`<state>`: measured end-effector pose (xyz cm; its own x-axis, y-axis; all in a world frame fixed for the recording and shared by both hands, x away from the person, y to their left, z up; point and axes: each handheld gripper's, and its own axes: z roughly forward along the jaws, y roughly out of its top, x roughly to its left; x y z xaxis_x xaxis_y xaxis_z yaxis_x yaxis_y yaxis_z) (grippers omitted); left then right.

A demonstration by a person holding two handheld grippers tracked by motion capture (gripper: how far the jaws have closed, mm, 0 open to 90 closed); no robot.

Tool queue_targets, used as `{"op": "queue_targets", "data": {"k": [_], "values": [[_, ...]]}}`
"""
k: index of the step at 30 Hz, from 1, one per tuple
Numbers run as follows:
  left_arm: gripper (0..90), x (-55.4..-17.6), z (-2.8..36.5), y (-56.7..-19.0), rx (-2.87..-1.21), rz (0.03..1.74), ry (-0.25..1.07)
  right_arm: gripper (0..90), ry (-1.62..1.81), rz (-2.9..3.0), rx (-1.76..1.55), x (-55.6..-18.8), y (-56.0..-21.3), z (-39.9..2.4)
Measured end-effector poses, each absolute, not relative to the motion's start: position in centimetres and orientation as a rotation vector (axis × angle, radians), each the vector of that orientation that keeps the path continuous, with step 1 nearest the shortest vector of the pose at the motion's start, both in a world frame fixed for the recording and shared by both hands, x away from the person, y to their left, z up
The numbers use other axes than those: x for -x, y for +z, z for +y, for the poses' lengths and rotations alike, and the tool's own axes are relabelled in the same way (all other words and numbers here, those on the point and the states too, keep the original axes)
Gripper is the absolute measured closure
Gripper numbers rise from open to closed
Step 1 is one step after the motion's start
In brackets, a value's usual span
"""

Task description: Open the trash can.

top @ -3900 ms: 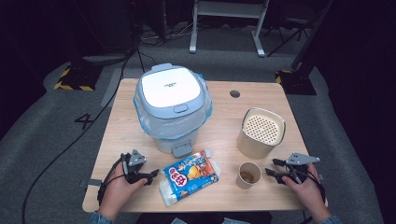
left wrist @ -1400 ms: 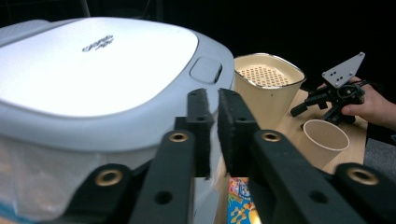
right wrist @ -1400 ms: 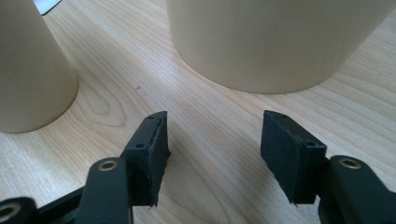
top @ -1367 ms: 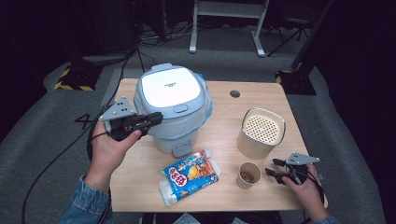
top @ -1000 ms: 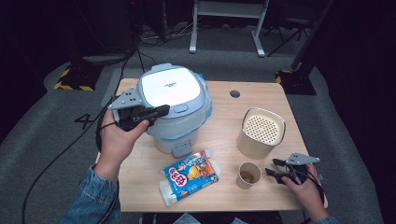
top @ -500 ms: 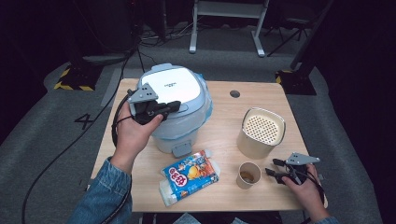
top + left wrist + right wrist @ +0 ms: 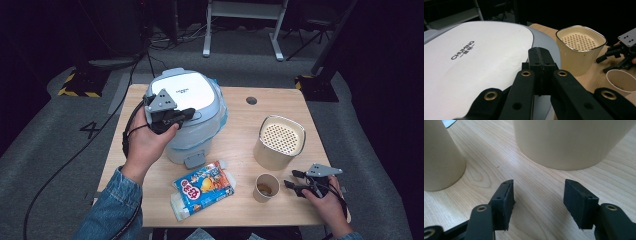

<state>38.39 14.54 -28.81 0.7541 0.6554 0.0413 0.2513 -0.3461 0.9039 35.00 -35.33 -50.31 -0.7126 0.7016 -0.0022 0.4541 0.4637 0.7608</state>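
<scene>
Two grippers are in use. On the left gripper [image 7: 189,113] the jaws are pressed together, over the white lid of the rice cooker [image 7: 187,90], which stands at 11 o'clock on the wooden surface [image 7: 240,135]. On the right gripper [image 7: 291,179] the jaws stand apart with nothing between them, low at 4 o'clock, just beside the paper cup [image 7: 266,186] and near the cream container [image 7: 279,142].

hidden: my left gripper [image 7: 186,114] covers part of the rice cooker lid [image 7: 187,90] | cut off: paper cup [image 7: 441,157] and beige container [image 7: 571,142] tops, right gripper view | too small: snack packet [image 7: 204,186] lettering
</scene>
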Motion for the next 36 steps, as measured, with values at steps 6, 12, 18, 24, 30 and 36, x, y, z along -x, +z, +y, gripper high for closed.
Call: {"op": "queue_targets", "data": {"k": [6,12,18,24,30,36], "values": [[90.0,-38.6,14.6,-28.8,-1.934,0.682,0.476,42.1,1.106,2.401,-0.982,-35.0,-50.3,-35.3],[90.0,-38.4,14.3,-28.6,-1.961,0.683,0.503,42.2,1.106,2.401,-0.982,-35.0,-50.3,-35.3],[90.0,-38.5,14.5,-28.9,-1.929,0.674,0.475,42.0,1.106,2.402,-0.981,-35.0,-50.3,-35.3],[60.8,-38.1,15.2,-28.5,-1.832,0.632,0.457,42.0,1.106,2.402,-0.982,-35.0,-50.3,-35.3],[51.1,-37.1,15.9,-27.7,-1.806,0.602,0.446,42.0,1.106,2.402,-0.982,-35.0,-50.3,-35.3],[44.0,-34.9,15.4,-28.2,-1.875,0.561,0.437,42.0,1.106,2.402,-0.982,-35.0,-50.3,-35.3]]}}
